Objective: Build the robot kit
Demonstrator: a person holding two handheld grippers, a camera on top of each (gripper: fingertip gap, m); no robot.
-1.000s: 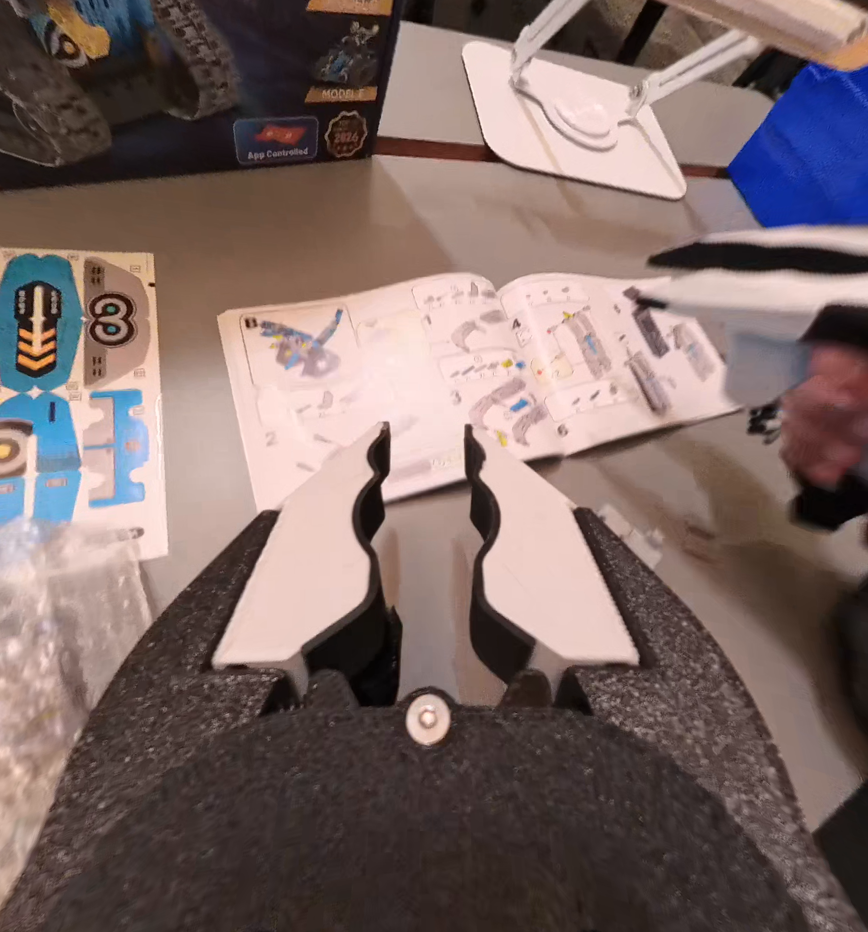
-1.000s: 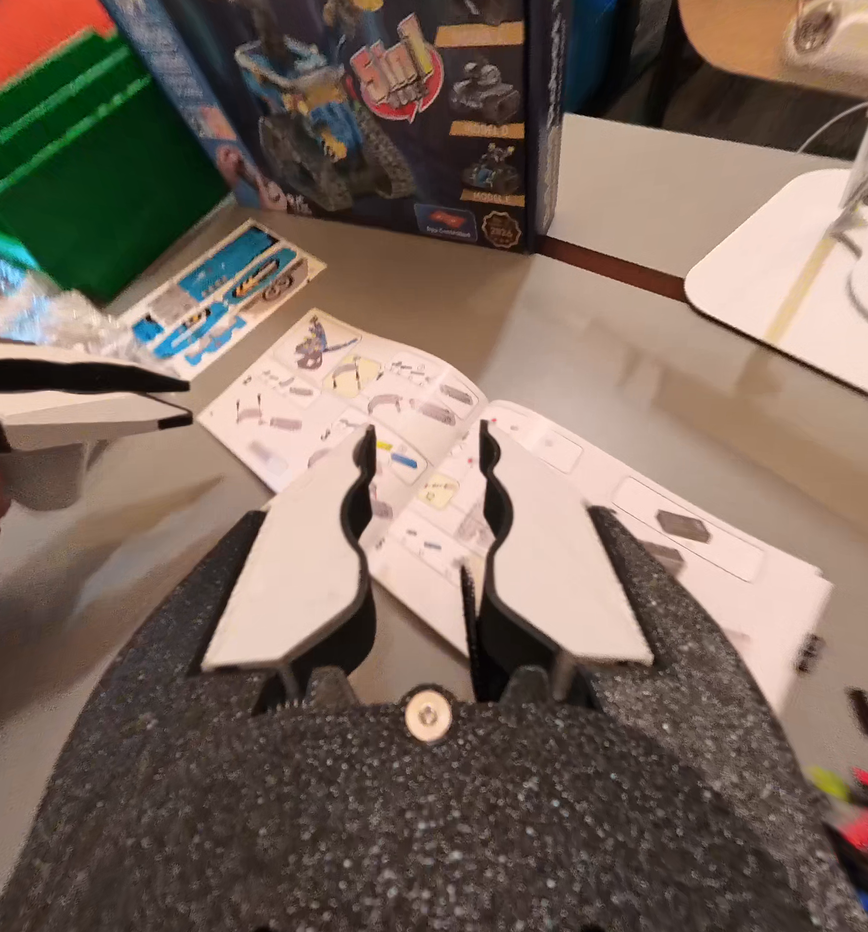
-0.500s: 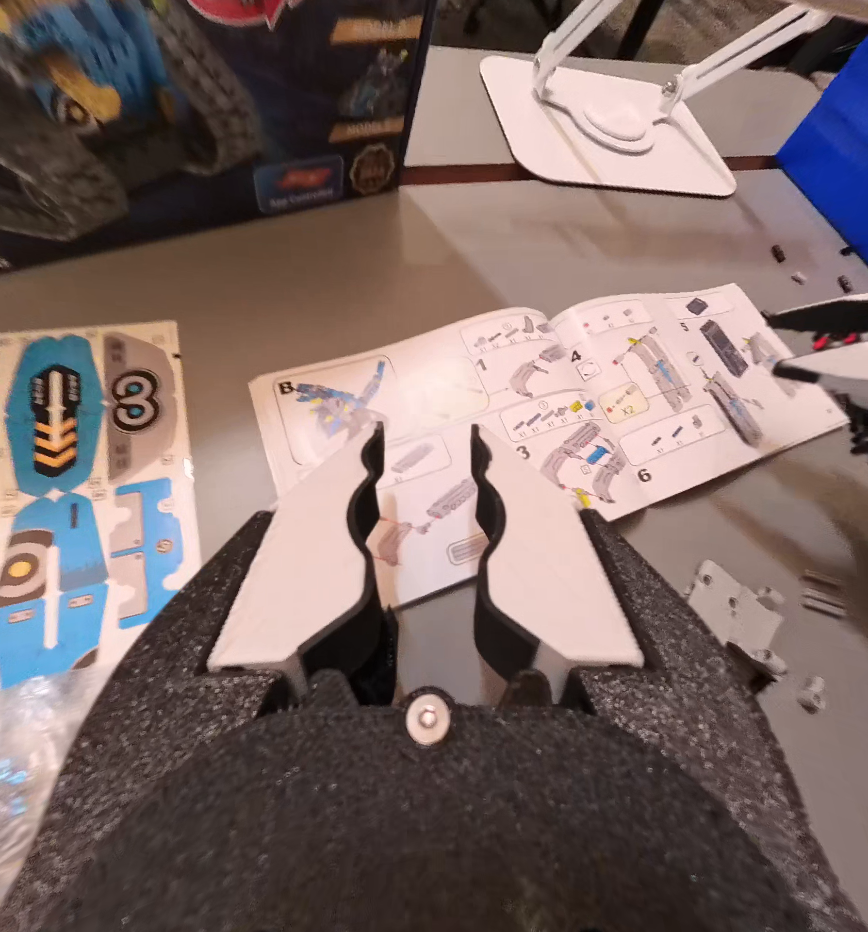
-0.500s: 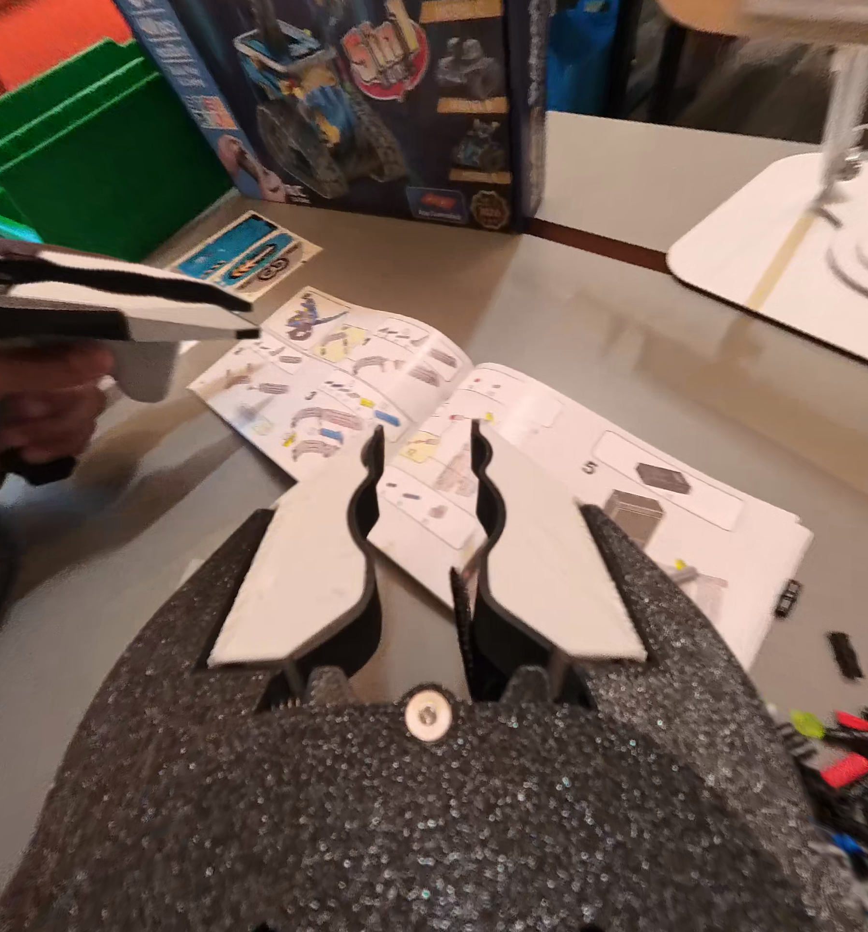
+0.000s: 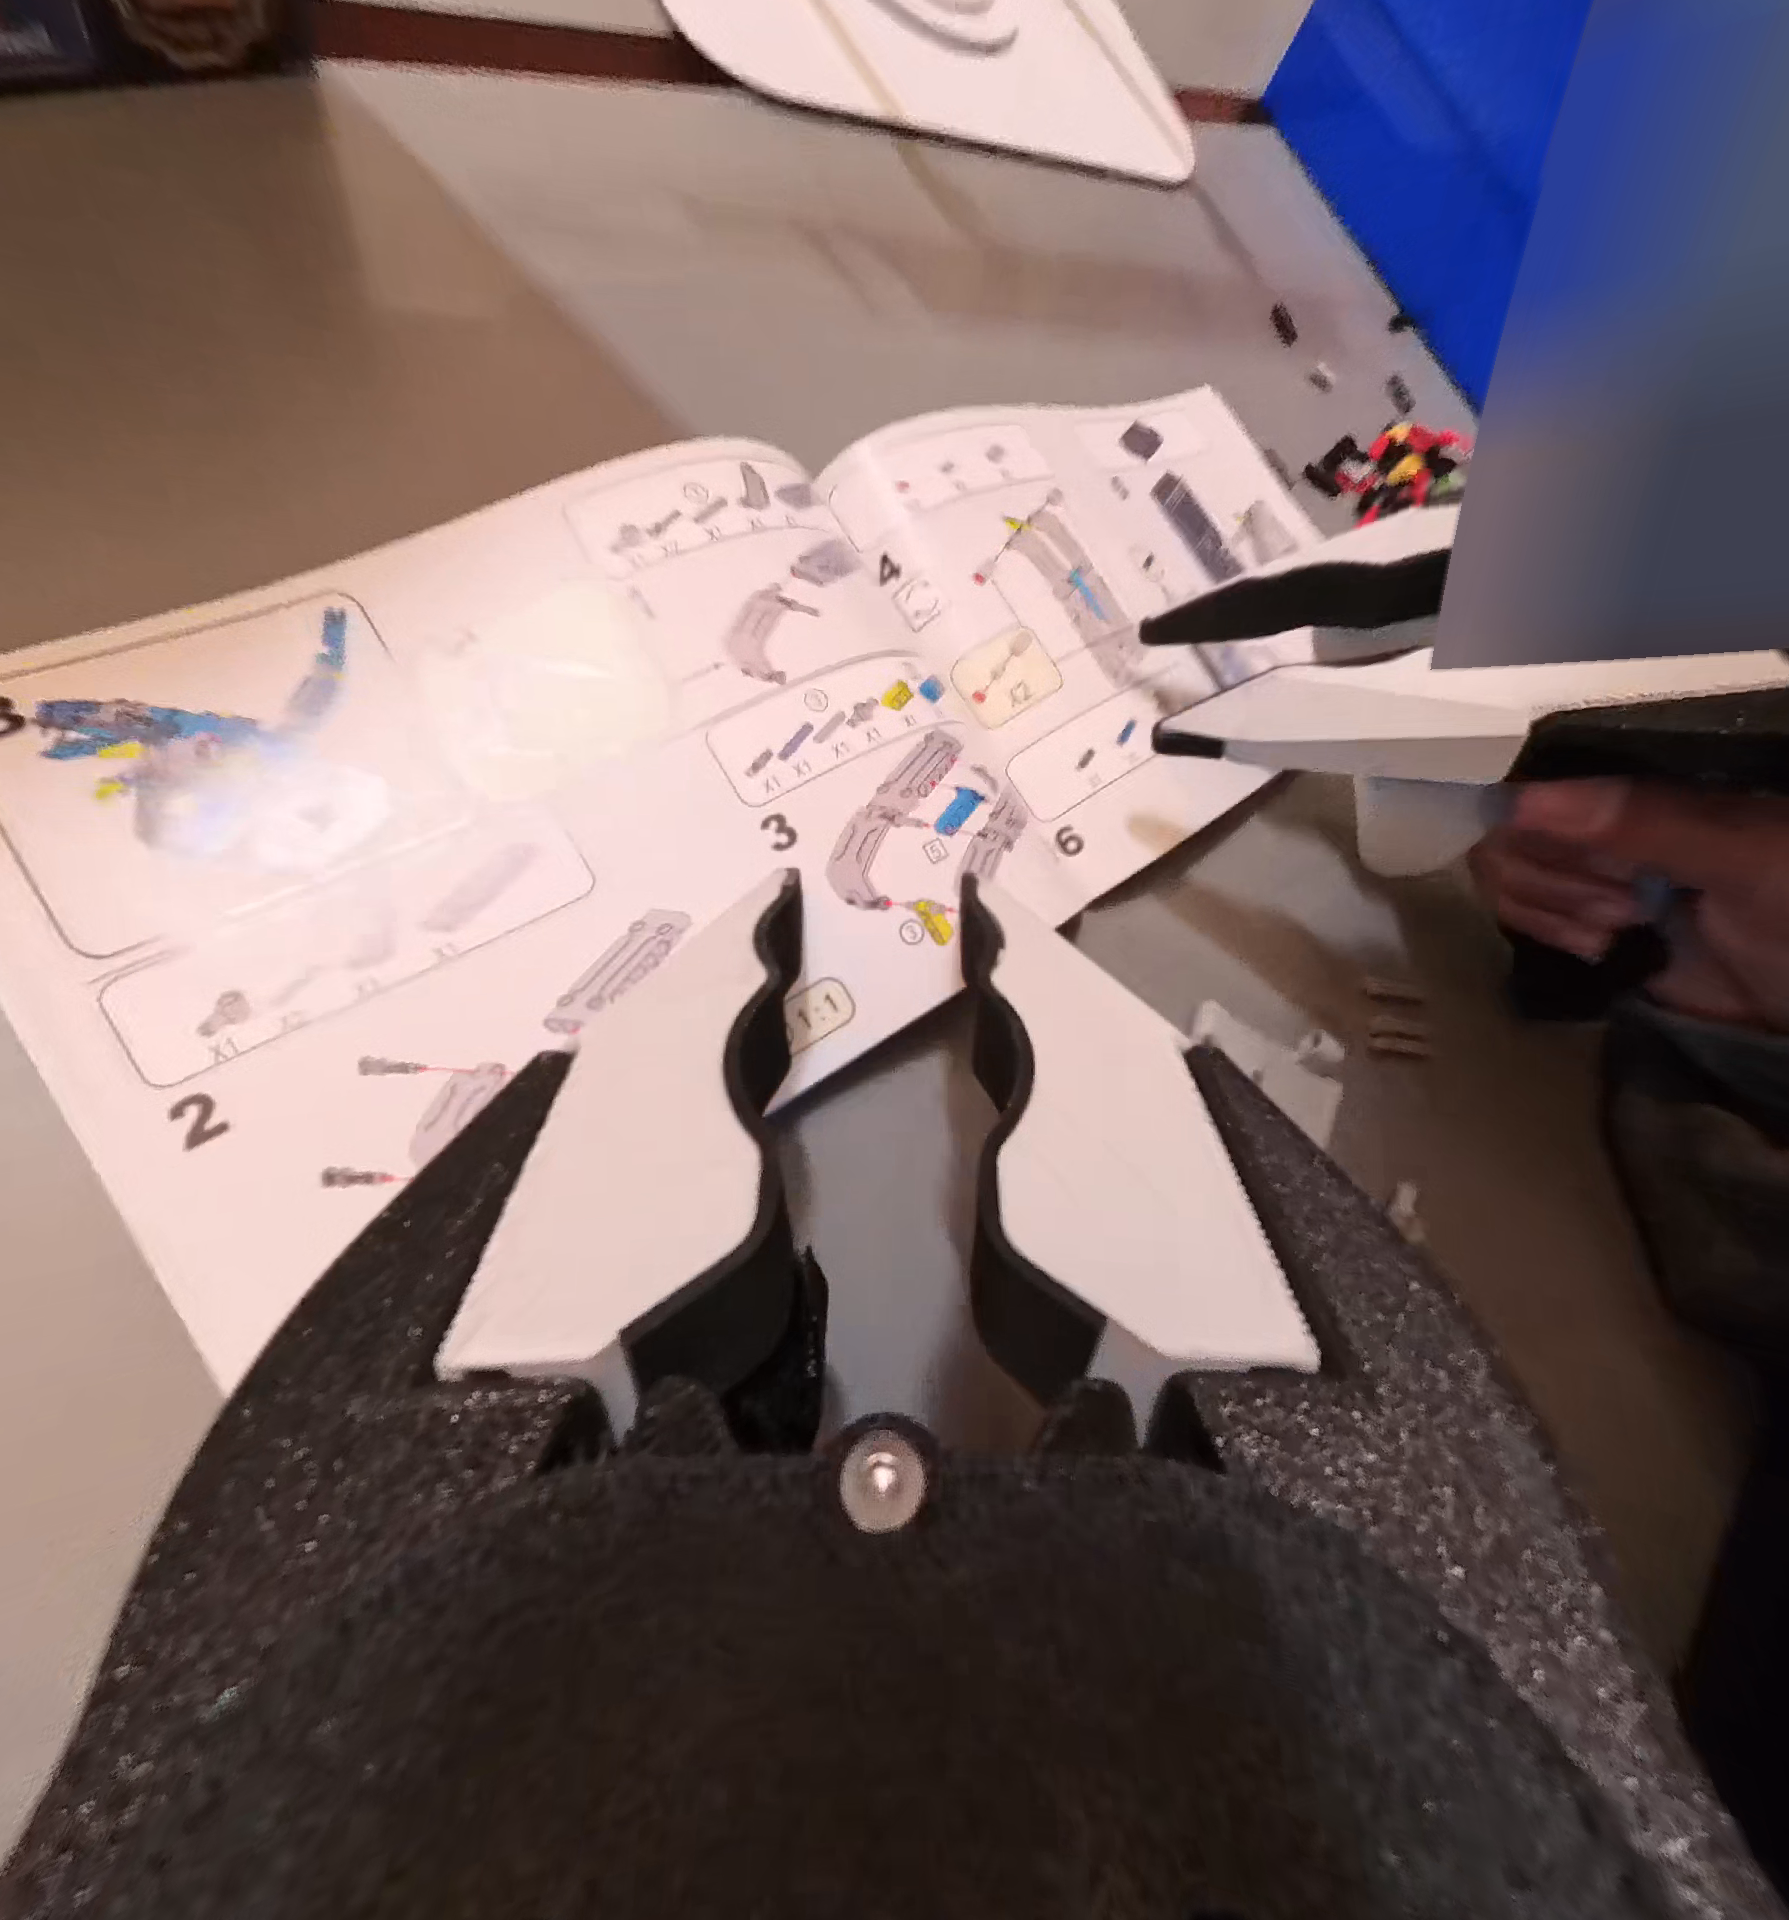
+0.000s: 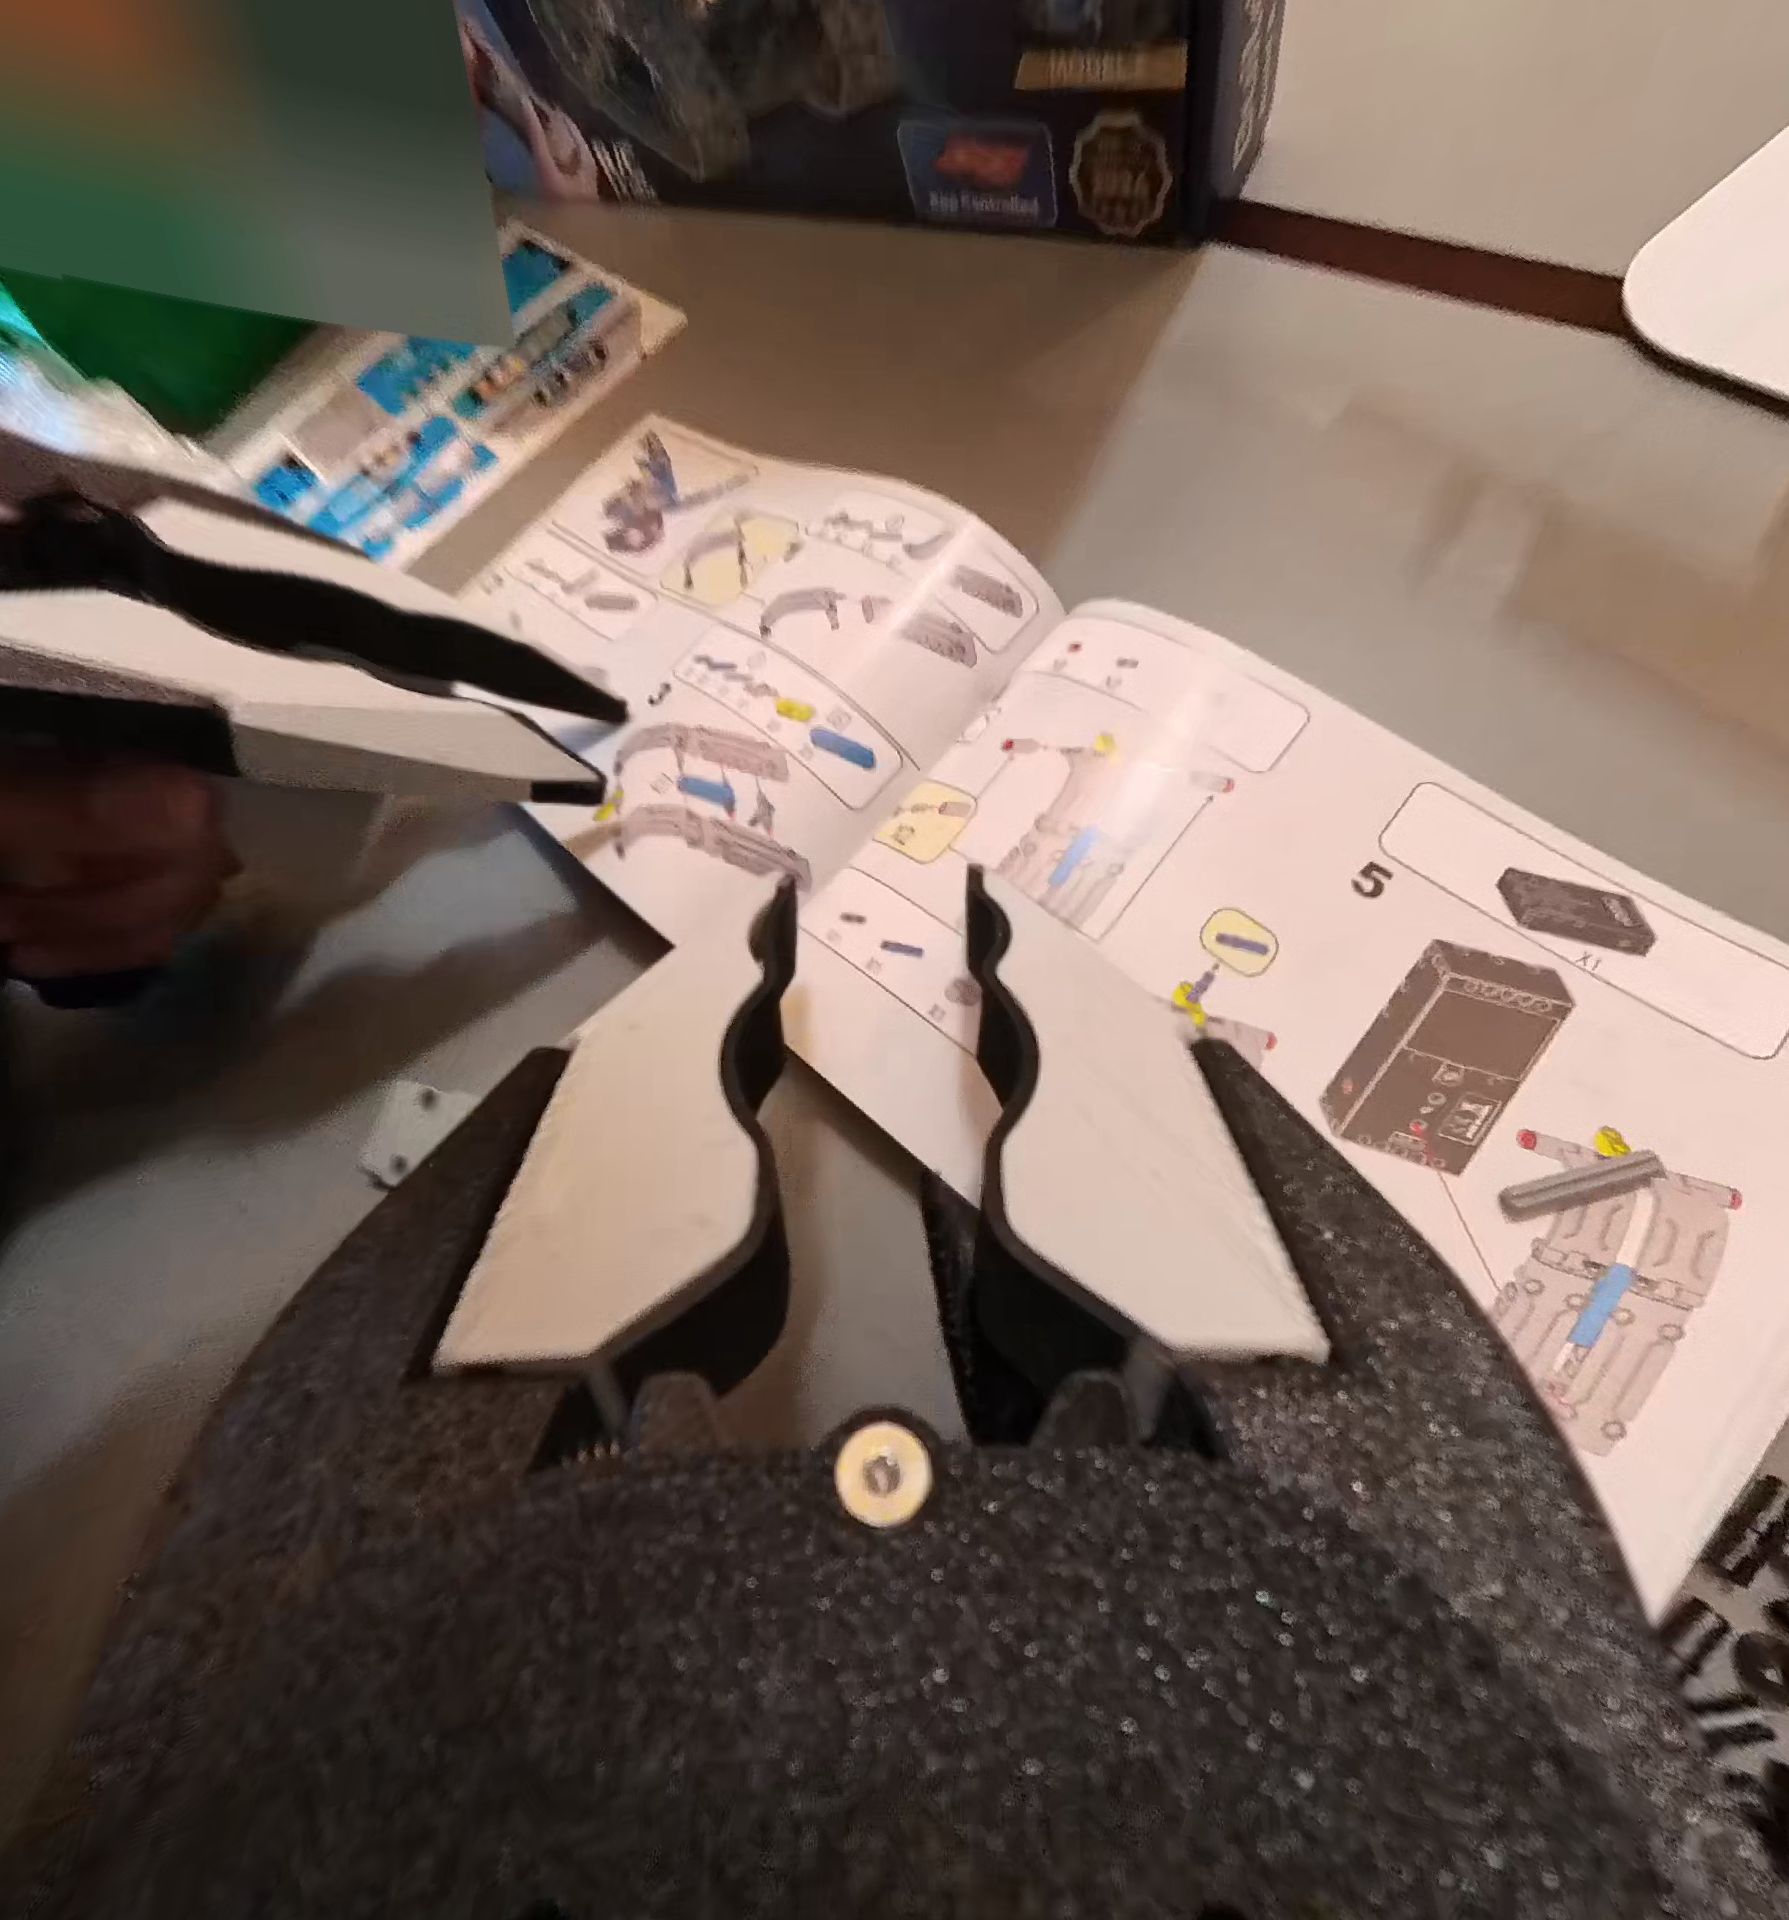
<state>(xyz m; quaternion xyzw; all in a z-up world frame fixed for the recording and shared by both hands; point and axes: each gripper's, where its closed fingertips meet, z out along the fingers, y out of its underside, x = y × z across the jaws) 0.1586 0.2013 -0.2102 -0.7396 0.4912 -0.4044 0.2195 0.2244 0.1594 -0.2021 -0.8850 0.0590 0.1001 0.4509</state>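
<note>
An open instruction booklet (image 5: 578,727) lies flat on the grey table; it also shows in the right wrist view (image 6: 1233,810). My left gripper (image 5: 877,896) is open and empty, its tips low over the booklet's near edge. My right gripper (image 6: 877,891) is open and empty, its tips over the booklet's middle pages. The right gripper also shows in the left wrist view (image 5: 1160,686), reaching in from the right over the right page. The left gripper shows in the right wrist view (image 6: 604,748), reaching in from the left over the left page.
A pile of small coloured building parts (image 5: 1389,473) lies at the right by a blue box (image 5: 1409,197). A small white part (image 6: 407,1127) lies near the booklet. A sticker sheet (image 6: 454,436), a dark toy box (image 6: 869,104) and a white stand base (image 5: 931,83) lie farther back. The white stand base (image 5: 931,83) is closer to my right gripper, around 25 cm from its tips; the left tips are 30 cm off.
Both grippers have moved forward and down, closer to the booklet and toward each other. Both stay open and empty.
</note>
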